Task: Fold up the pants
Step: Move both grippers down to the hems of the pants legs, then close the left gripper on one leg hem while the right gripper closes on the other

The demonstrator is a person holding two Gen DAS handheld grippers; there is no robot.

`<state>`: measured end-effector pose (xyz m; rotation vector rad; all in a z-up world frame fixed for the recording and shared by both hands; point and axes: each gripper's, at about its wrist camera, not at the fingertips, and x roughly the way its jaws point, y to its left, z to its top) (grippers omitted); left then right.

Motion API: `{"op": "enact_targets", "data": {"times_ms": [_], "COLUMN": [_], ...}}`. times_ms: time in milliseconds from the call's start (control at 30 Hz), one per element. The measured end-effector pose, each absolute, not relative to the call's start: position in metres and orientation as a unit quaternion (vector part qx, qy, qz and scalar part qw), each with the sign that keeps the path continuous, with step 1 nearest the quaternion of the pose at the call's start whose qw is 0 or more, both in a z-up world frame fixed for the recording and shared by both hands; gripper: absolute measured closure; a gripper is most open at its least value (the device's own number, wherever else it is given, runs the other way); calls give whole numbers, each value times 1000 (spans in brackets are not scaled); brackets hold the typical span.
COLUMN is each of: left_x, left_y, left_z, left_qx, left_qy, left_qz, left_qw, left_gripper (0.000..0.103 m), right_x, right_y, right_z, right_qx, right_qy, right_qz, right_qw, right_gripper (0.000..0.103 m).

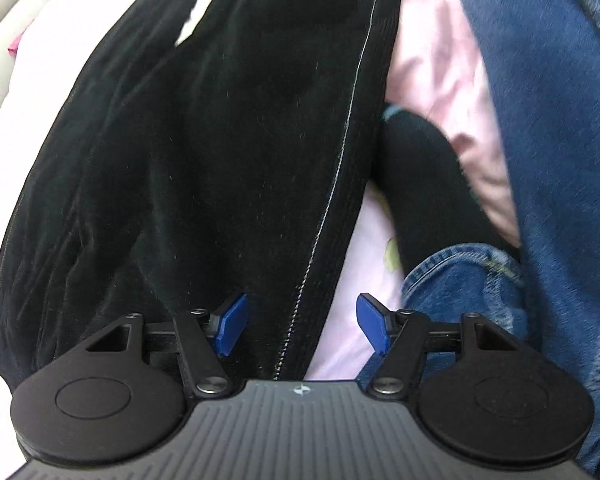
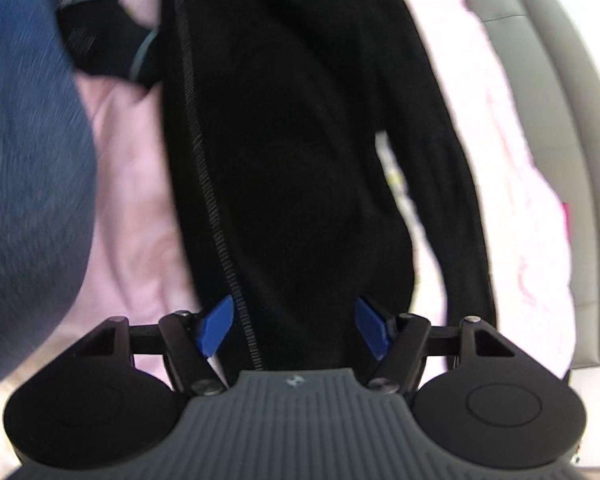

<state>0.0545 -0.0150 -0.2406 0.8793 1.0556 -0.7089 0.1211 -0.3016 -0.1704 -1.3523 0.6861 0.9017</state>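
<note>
Black velvety pants (image 1: 228, 152) with a stitched side seam lie spread on a pink sheet (image 1: 352, 320). My left gripper (image 1: 302, 326) is open, its blue pads apart, right over the seam edge of the pants and holding nothing. In the right wrist view the same black pants (image 2: 292, 152) run away from the camera. My right gripper (image 2: 296, 326) is open just above the cloth, its blue pads on either side of the fabric near the seam. Whether the pads touch the cloth I cannot tell.
A person's blue jeans (image 1: 560, 160) and black sock (image 1: 424, 184) are close on the right of the left view. The jeans (image 2: 28, 180) fill the left of the right view. A grey padded headboard or sofa (image 2: 560, 120) lies beyond the pink sheet (image 2: 136, 208).
</note>
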Motion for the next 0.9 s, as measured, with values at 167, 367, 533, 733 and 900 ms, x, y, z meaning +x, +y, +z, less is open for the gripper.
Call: {"op": "enact_targets", "data": {"times_ms": [167, 367, 533, 733, 900], "left_x": [54, 44, 53, 62, 82], "left_y": [-9, -7, 6, 10, 22], "left_z": [-257, -262, -252, -229, -198], "left_qx": [425, 454, 438, 423, 392], "left_qy": [480, 445, 442, 447, 455], "left_qz": [-312, -315, -307, -318, -317], "left_qw": [701, 705, 720, 721, 734], "left_gripper": [29, 31, 69, 88, 89], "right_x": [116, 124, 127, 144, 156], "right_y": [-309, -323, -330, -336, -332], "right_z": [-212, -225, -225, -208, -184], "right_qx": [-599, -571, -570, -564, -562], "right_qy": [323, 326, 327, 305, 284], "right_qz": [423, 411, 407, 384, 369], "right_qw": [598, 631, 634, 665, 684], "right_gripper": [39, 40, 62, 101, 102]}}
